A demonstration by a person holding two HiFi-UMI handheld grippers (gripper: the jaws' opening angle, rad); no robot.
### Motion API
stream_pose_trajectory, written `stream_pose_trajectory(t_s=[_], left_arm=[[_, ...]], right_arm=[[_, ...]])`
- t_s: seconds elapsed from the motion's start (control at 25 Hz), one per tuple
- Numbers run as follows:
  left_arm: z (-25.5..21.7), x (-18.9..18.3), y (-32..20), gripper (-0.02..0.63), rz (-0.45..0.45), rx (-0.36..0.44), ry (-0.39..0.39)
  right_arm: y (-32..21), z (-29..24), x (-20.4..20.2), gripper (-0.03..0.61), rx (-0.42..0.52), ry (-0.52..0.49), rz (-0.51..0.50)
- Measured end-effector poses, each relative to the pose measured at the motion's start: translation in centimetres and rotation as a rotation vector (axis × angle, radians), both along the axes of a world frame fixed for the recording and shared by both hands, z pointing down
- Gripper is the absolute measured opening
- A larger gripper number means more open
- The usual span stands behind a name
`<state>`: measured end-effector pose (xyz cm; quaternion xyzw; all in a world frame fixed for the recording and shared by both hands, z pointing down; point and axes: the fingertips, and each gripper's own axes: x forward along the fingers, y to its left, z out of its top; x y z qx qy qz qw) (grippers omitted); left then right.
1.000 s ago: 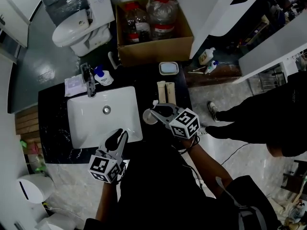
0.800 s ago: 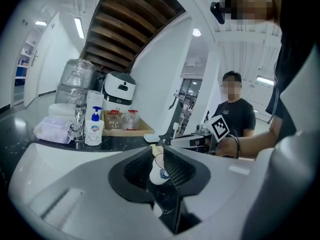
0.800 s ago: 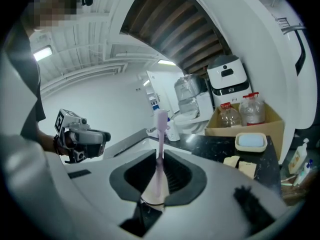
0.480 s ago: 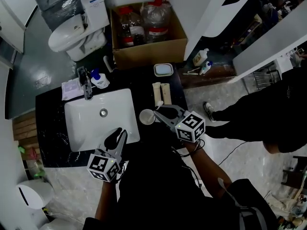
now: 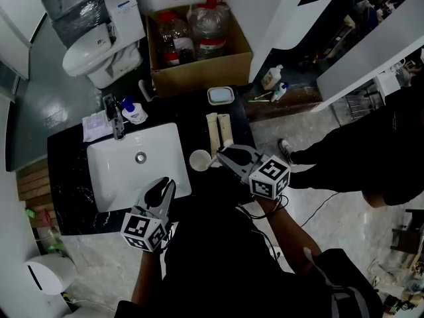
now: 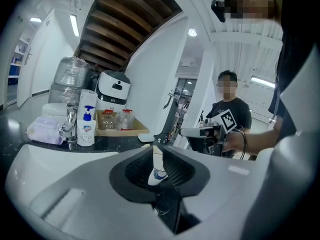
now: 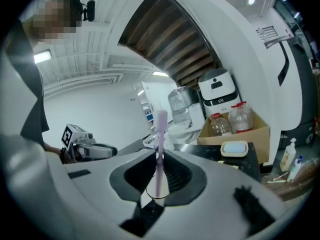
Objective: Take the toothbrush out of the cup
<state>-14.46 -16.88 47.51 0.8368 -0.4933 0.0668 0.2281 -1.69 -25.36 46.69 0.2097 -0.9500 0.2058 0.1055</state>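
Right tool [image 7: 159, 170] clamps toothbrush [image 7: 161, 134]; left tool [image 6: 159, 168] empty (jaws apart).

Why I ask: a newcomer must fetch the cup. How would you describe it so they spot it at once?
Find the white sink set in the black counter. Right beside its right-hand edge stands the cup, at the near end of two pale tubes. It is the only round, open-topped thing there; the tubes lie flat and long.
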Motion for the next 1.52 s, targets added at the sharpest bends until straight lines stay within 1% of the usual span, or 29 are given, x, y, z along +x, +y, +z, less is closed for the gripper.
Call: stream_pose_trajectory(t_s=[0.12,0.4,0.92,1.28,1.52], left_arm=[[-0.4,-0.2,0.0,0.051,-0.012,0.016,0.0],[-0.6,0.1,0.0,0.048,-0.001,0.021,0.01],[-0.9,0.8,-0.4,0.034,0.018,0.032,0.008],[-0.9,1.4,-0.6,0.034,0.035,0.025,0.0],[-0.8,1.2,-0.8,0.018,0.033,0.027,0.0]], right_arm=[[0.1,-0.9,0.7,0.054,0.014,-0.006,0.02],[0.3,-1.5,1.9,0.054,0.023,-0.009,0.045],[3.1,0.3,3.4,0.054,-0.039,0.012,0.063],[3.8,1.2,4.7,0.054,-0.069,0.019,0.075],[4.2,1.5,4.9,0.054,-0.078,0.016,0.076]])
